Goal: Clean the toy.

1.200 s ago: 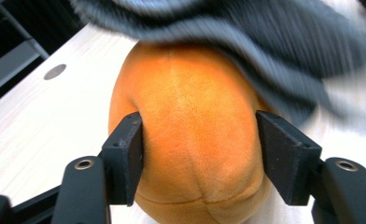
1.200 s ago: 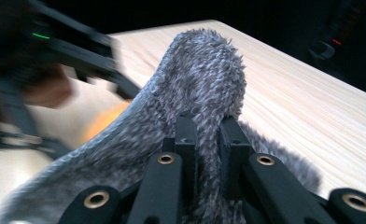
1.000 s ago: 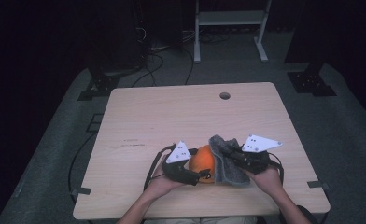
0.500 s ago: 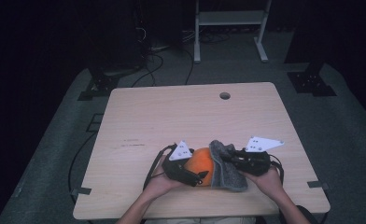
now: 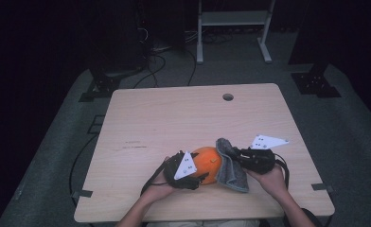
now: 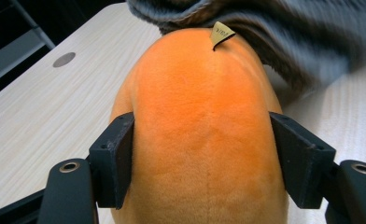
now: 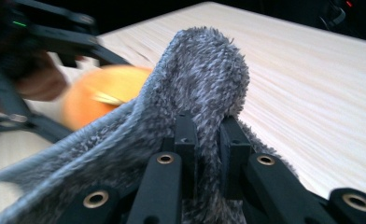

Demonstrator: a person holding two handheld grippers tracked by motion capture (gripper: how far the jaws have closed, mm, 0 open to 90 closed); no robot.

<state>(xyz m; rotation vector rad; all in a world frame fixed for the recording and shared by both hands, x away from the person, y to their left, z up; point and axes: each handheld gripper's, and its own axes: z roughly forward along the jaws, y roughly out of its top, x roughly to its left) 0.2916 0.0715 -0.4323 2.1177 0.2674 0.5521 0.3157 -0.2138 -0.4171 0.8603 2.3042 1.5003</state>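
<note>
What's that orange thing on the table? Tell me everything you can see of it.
The orange thing is a rounded, egg-shaped plush with short, velvety pile and a small tan tag sticking up near its far end. It lies on the wooden table, near the person's edge. The left tongs, which have just been closing, grip its sides between their black pads. A grey fuzzy cloth, pinched in the right tongs, is draped against its far end.

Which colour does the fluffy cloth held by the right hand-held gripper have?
The cloth is grey; the right gripper view shows it best.
</note>
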